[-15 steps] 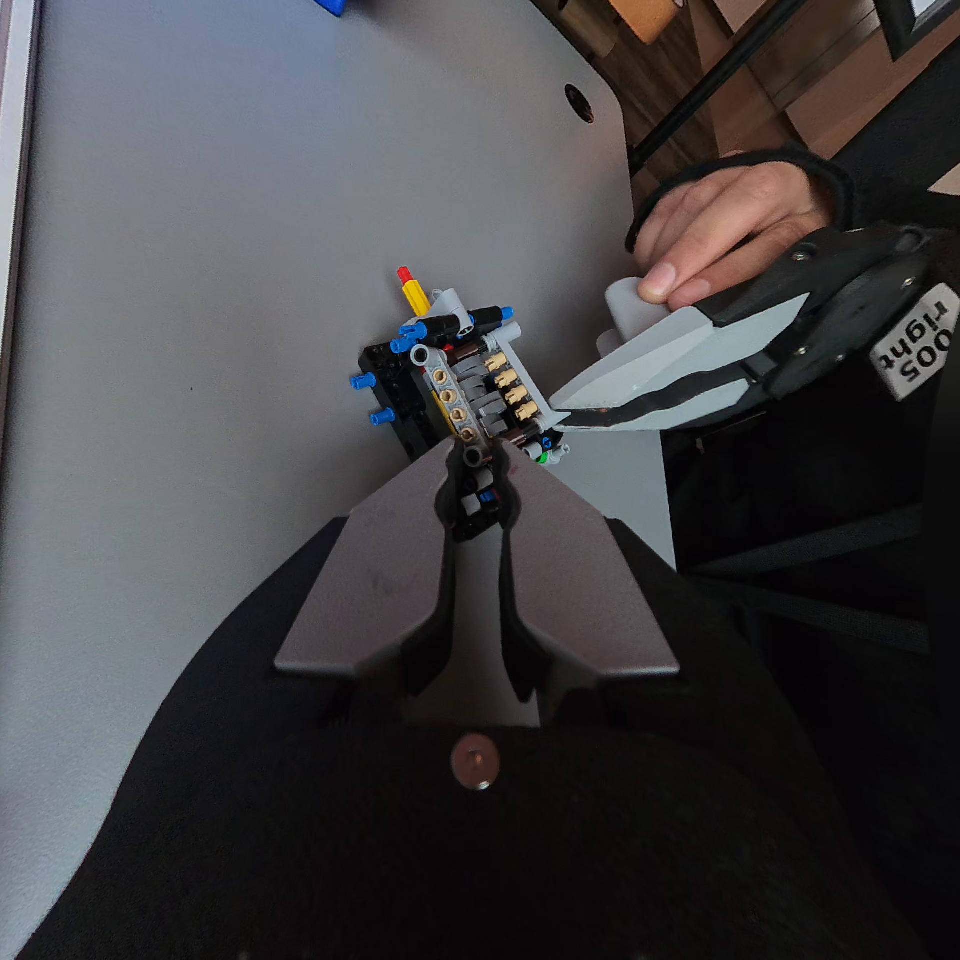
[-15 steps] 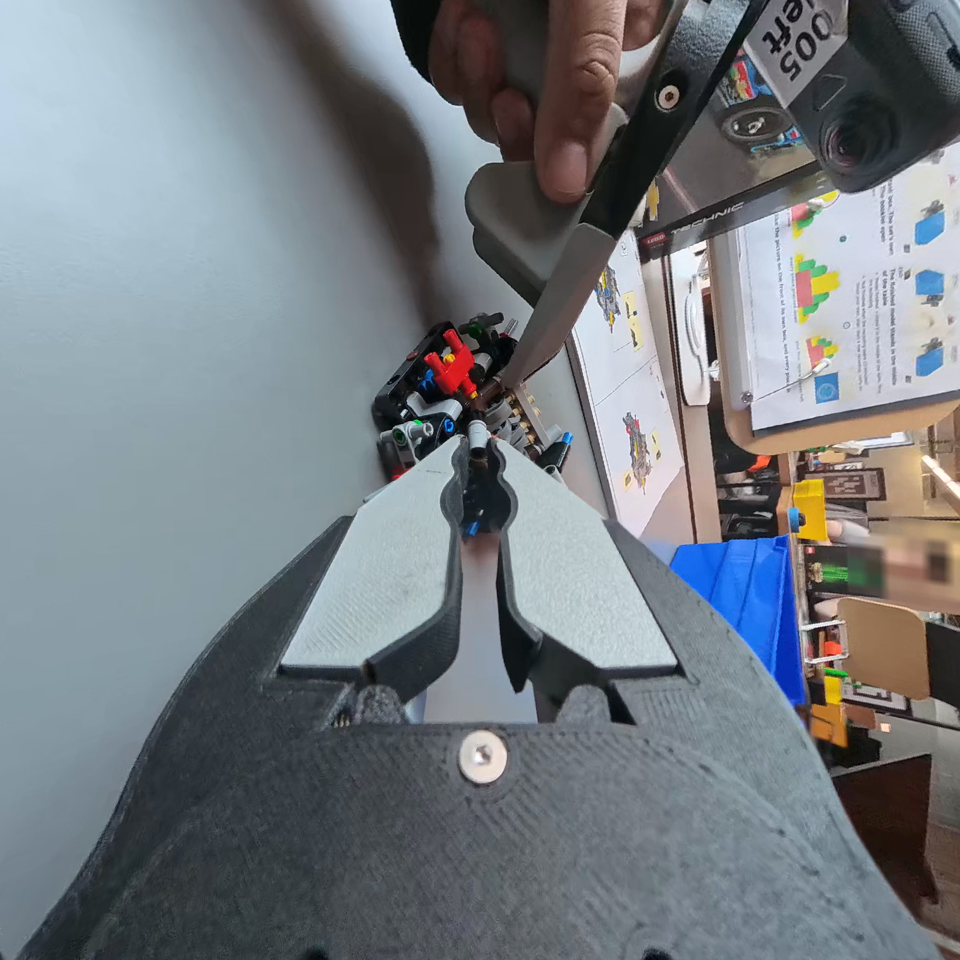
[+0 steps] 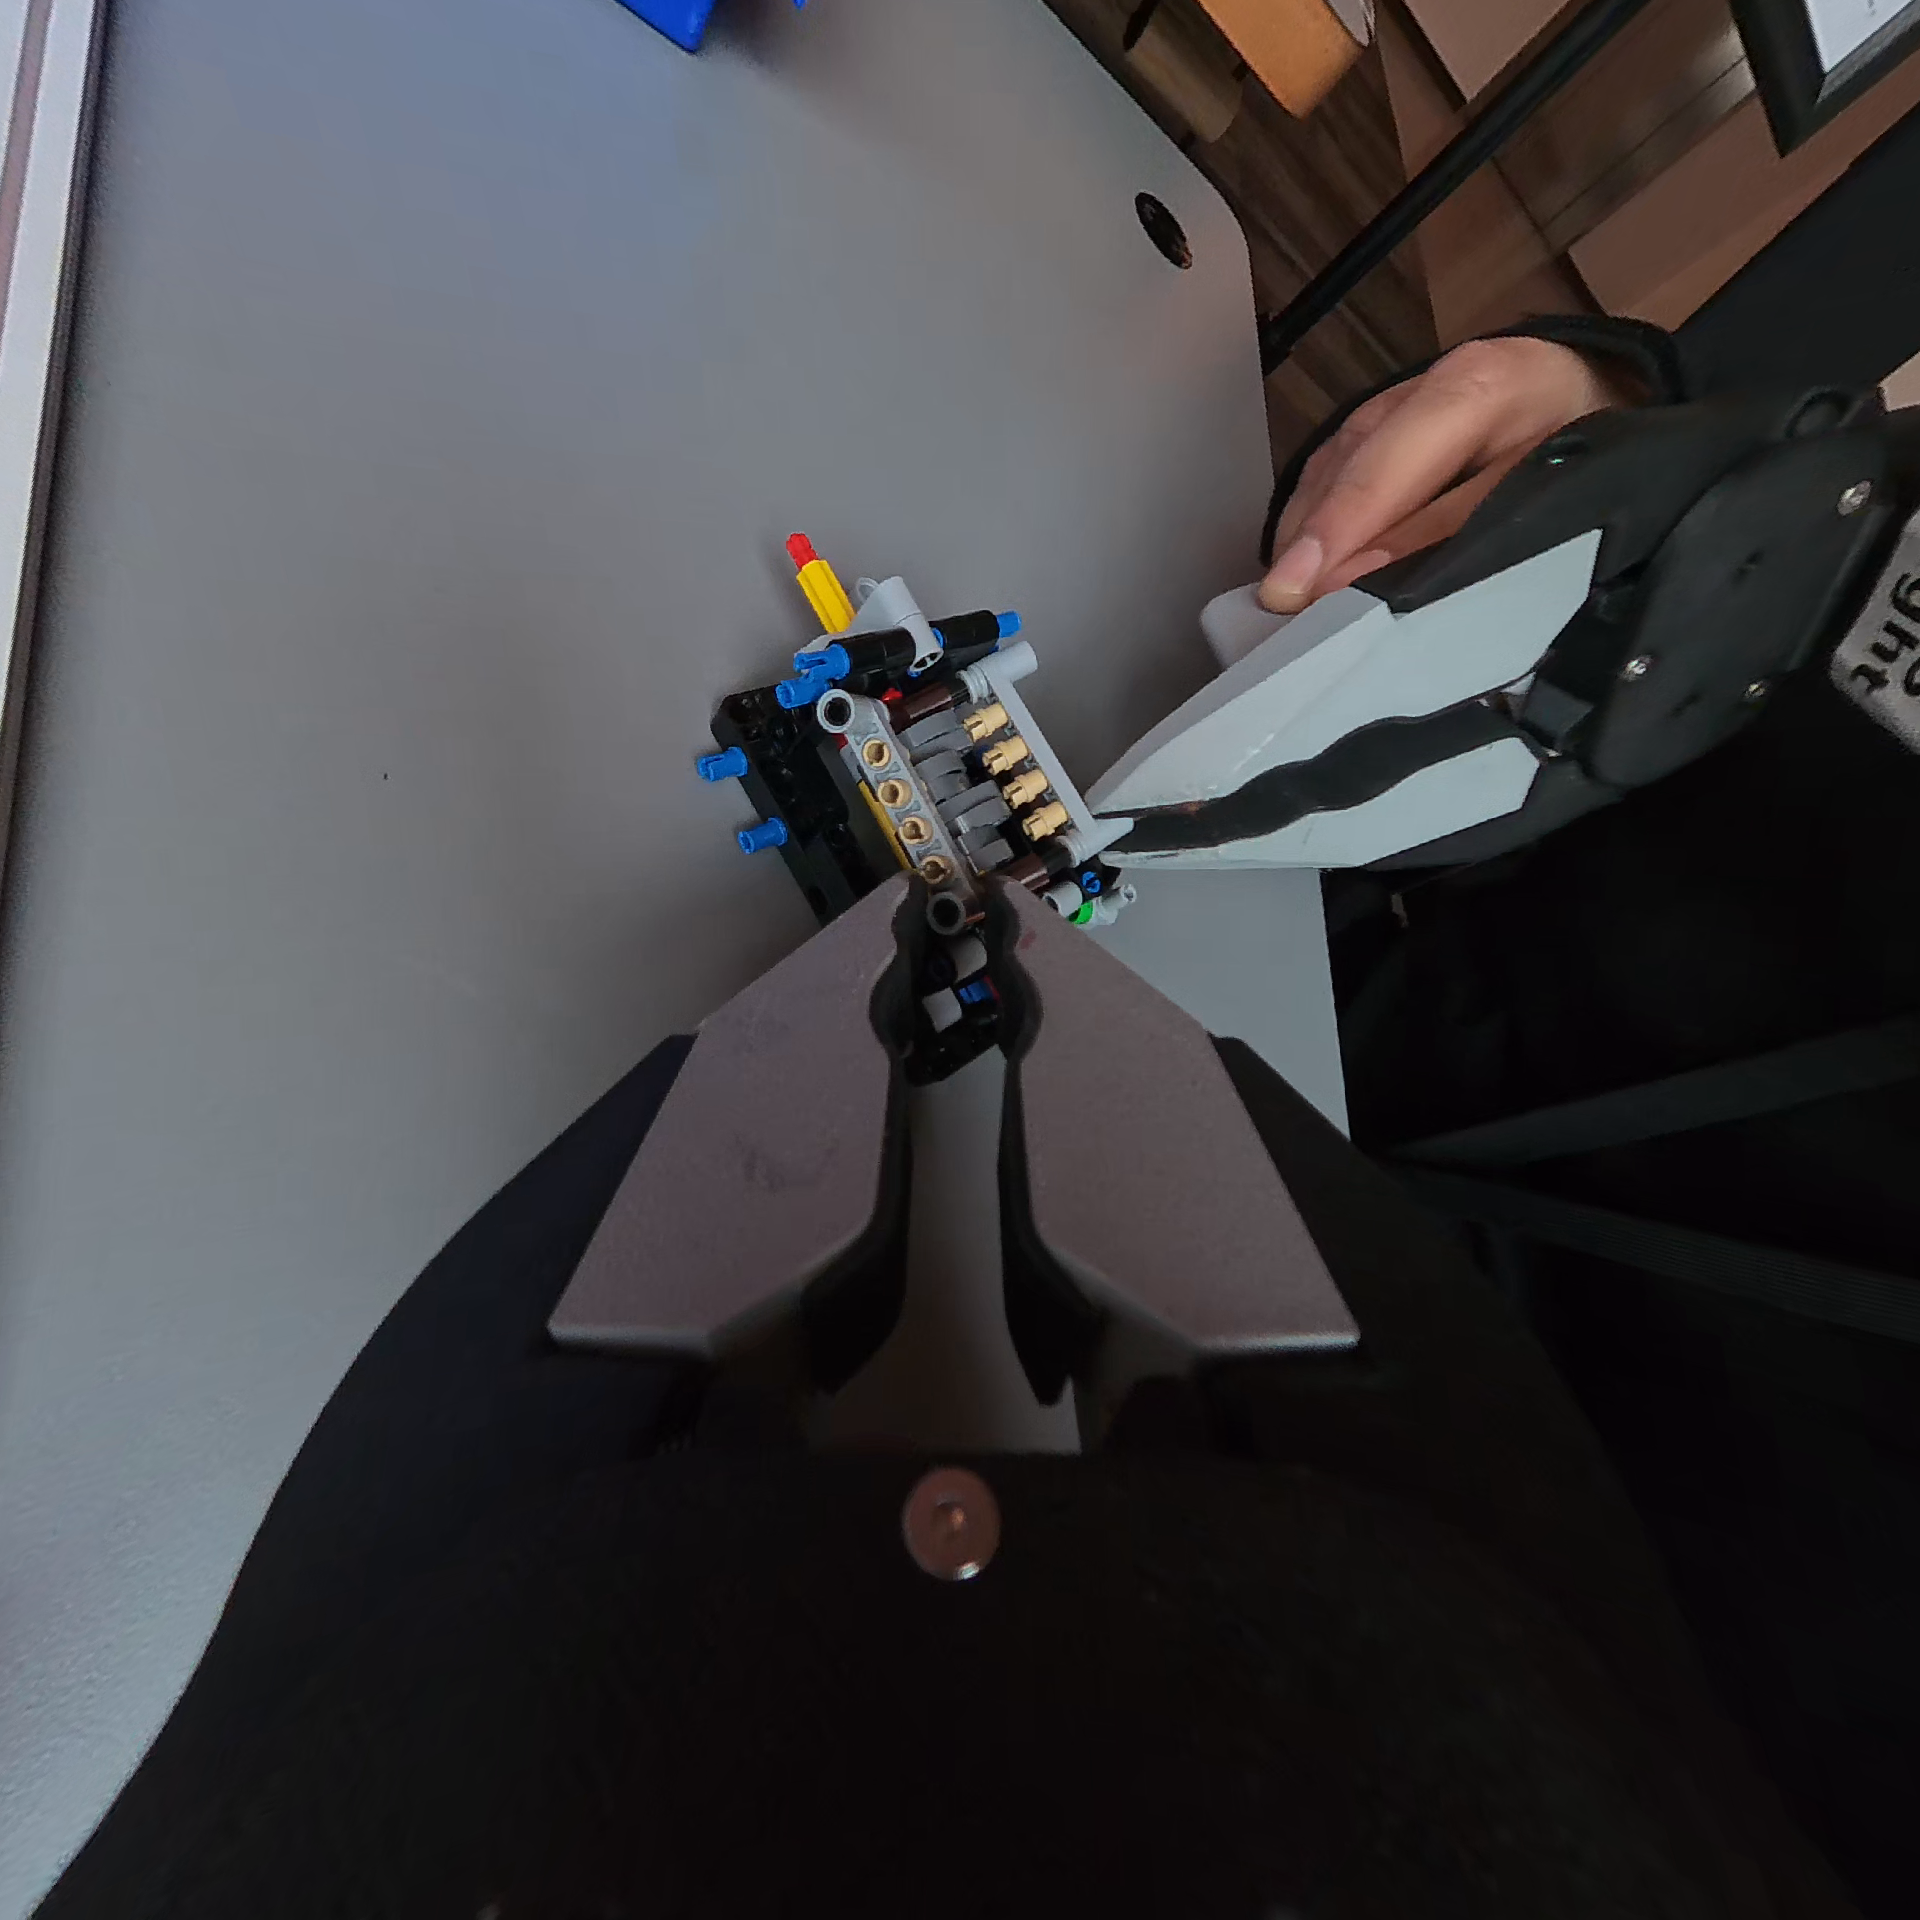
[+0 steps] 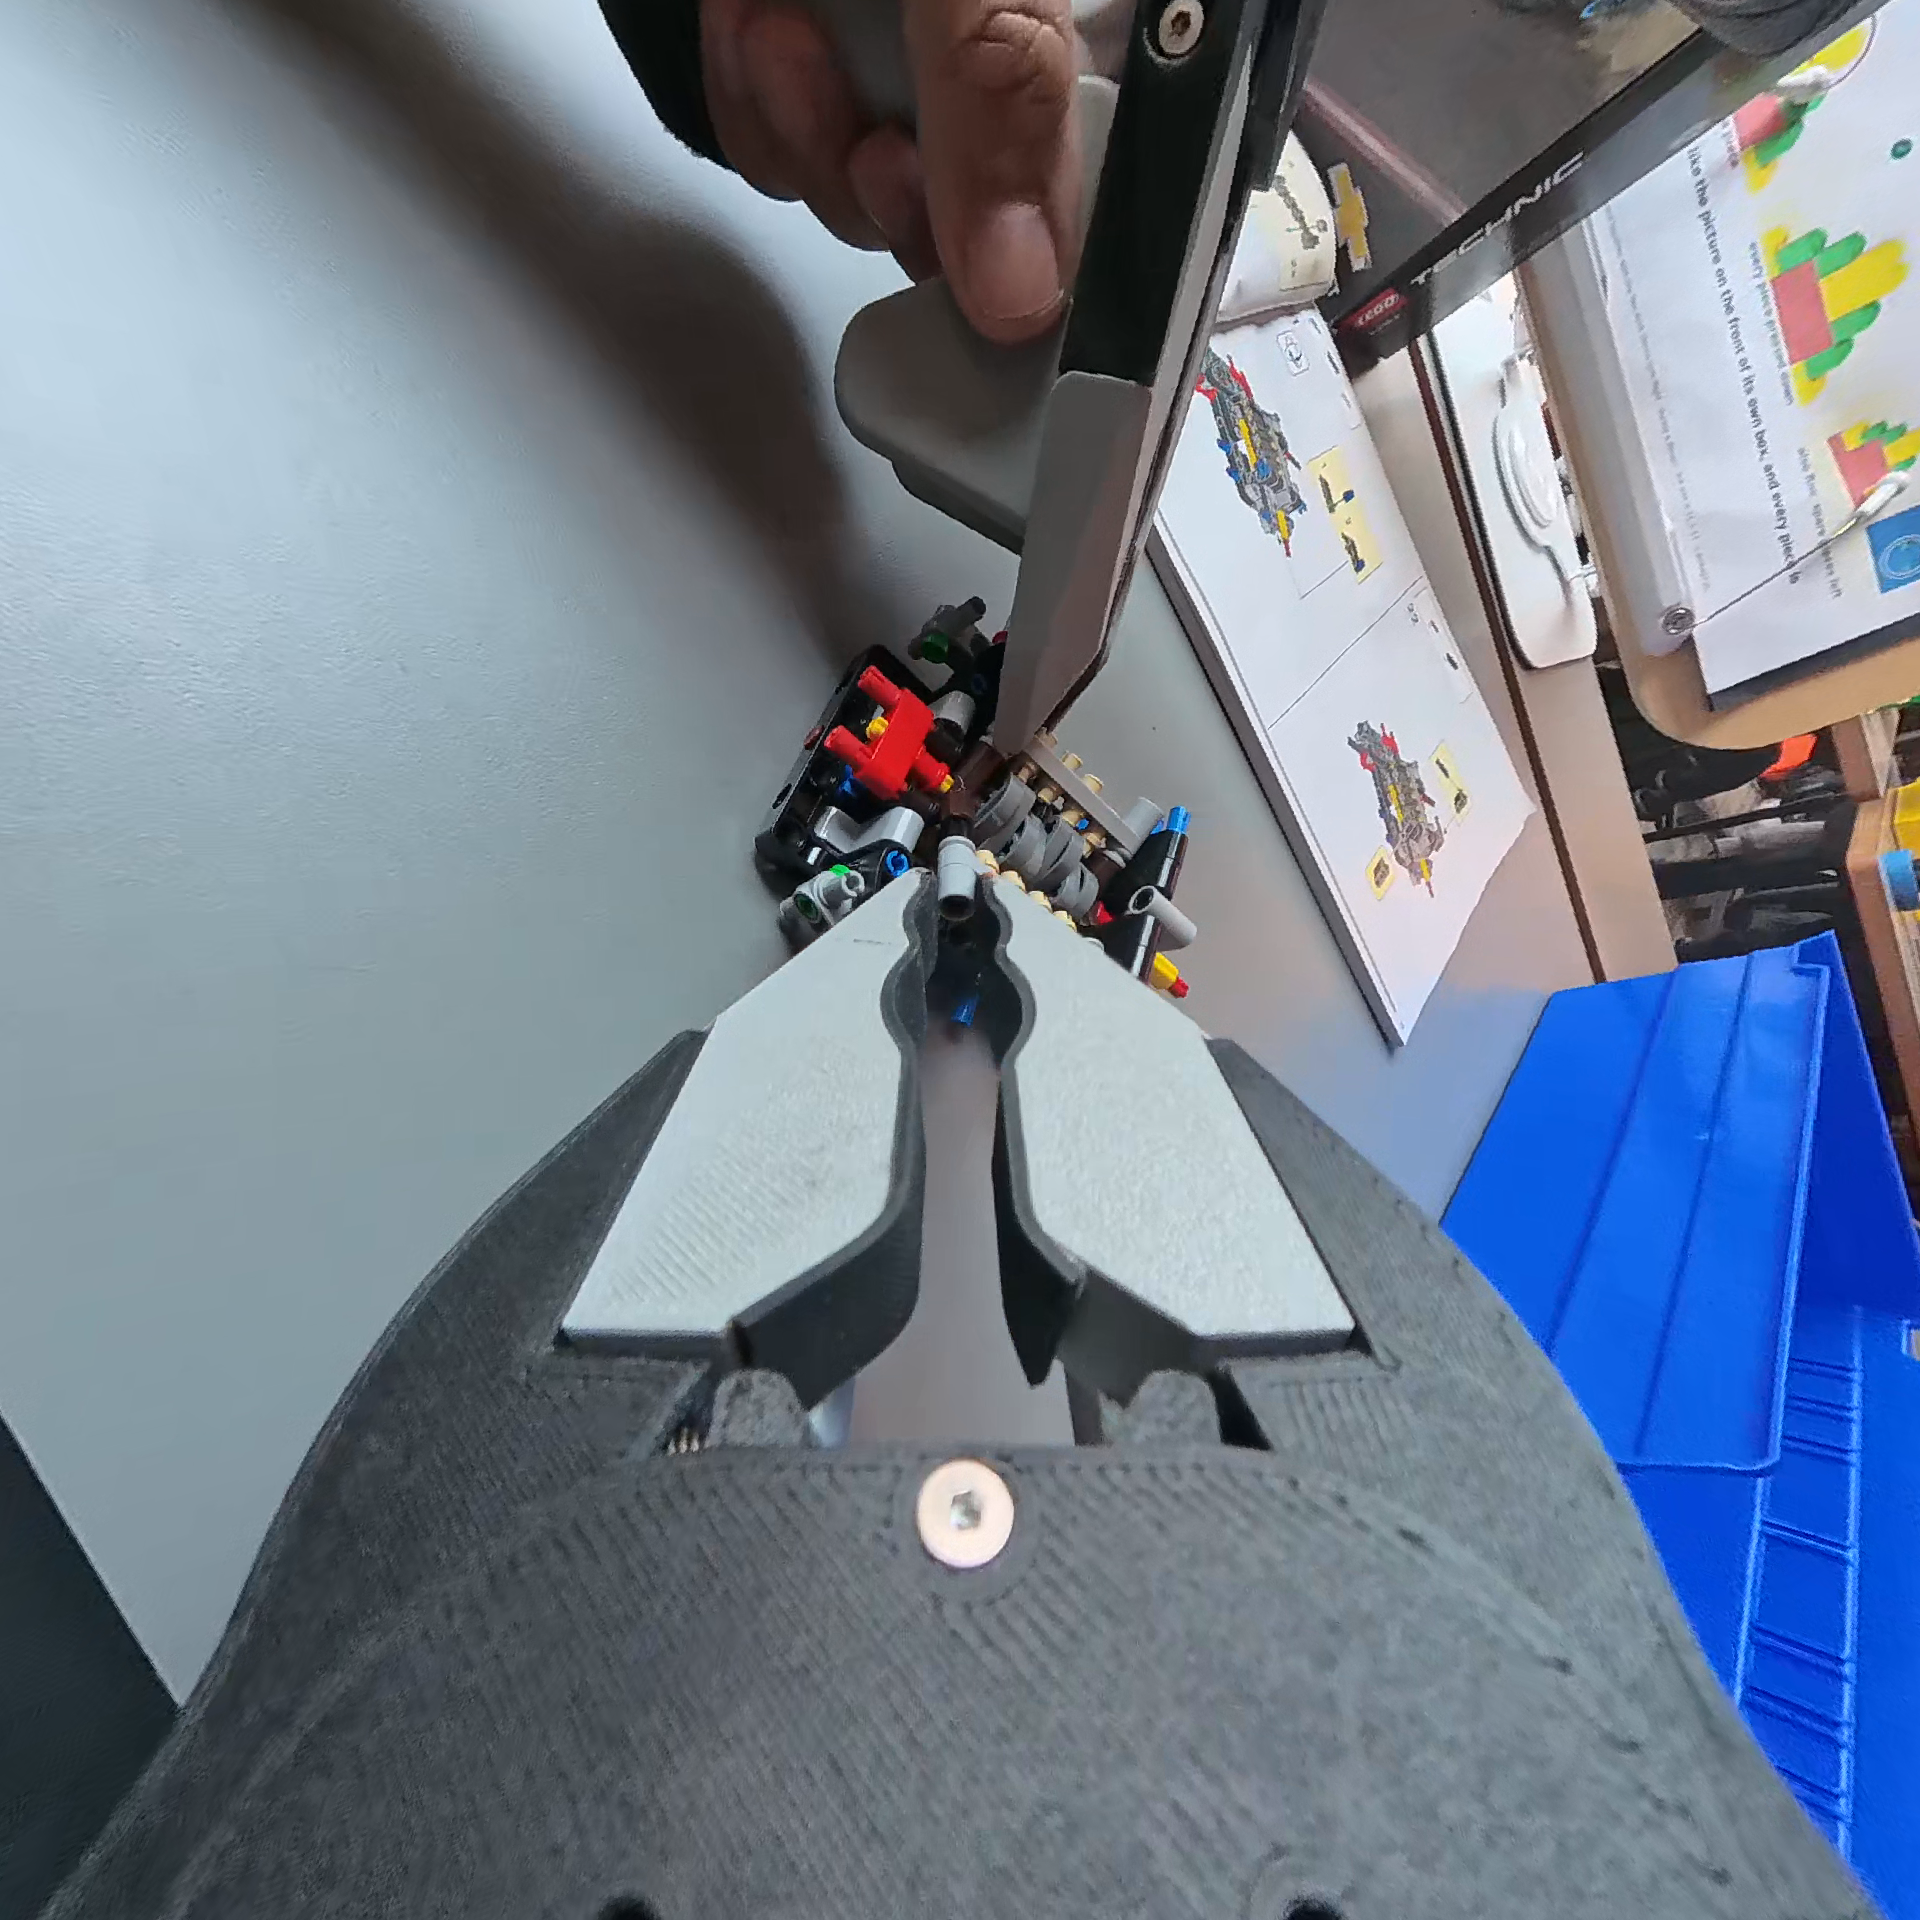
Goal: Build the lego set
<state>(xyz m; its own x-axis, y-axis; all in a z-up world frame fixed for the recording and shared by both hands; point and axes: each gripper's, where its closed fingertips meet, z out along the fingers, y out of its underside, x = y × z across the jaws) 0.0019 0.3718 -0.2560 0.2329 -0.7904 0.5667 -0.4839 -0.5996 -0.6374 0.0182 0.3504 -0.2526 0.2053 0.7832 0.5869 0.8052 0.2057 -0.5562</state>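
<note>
black-framed lego model (image 3: 894,790), tan pins, blue pegs, clamped by both grippers.

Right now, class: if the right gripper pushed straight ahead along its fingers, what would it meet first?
The right gripper already pinches a small grey piece; straight ahead is the lego model, seemingly touching, though depth is unclear.

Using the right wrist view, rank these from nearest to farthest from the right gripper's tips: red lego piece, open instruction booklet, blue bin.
From the right gripper:
1. Red lego piece, just ahead, left, on the model.
2. Open instruction booklet, ahead, right, on the table.
3. Blue bin, far right, beside the gripper body.
</note>
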